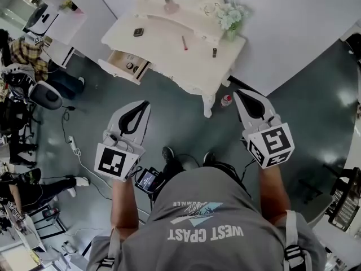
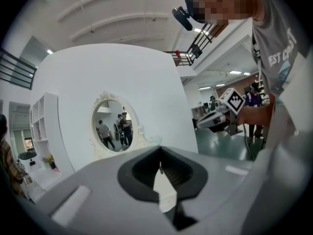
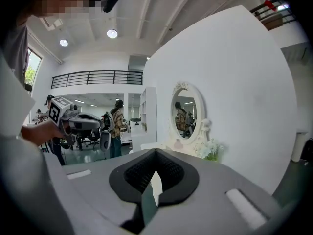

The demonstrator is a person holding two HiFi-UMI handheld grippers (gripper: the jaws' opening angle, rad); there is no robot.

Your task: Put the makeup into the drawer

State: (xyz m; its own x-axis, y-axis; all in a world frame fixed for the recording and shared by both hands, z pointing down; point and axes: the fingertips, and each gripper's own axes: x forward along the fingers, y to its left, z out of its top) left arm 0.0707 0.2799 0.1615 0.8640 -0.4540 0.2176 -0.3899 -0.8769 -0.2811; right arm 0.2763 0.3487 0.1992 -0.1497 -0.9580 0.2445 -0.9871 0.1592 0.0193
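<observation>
Head view from above: a person (image 1: 206,224) in a grey T-shirt stands on a dark green floor (image 1: 175,117), holding a grey two-jaw gripper in each hand. The left gripper (image 1: 145,106) is at about 9 o'clock from the frame's centre and the right gripper (image 1: 239,95) at about 3 o'clock; both point toward 12 o'clock, and each has a cube with square black-and-white markers at its near end.

In the left gripper view that tool's jaws meet tip to tip with nothing between them; in the right gripper view the right tool's jaws are likewise closed and empty.

A white dressing table (image 1: 169,58) stands at 12 o'clock against a white wall, well apart from both grippers; its oval mirror (image 2: 113,123) shows clearly in the left gripper view.

The makeup lies on the table top. A dark compact (image 1: 138,32) is toward the top's 9 o'clock side; a slim pink stick (image 1: 184,43) is near the middle; a small dark tube (image 1: 214,52) is toward 3 o'clock, near a vase of pale flowers (image 1: 231,17).

The drawer (image 1: 118,61) is pulled open at the table's 8 o'clock corner; a few small things lie inside it, too small to name.

A small red-and-white bottle (image 1: 226,100) stands on the floor beside a table leg, at about 8 o'clock from the right gripper's tip.
</observation>
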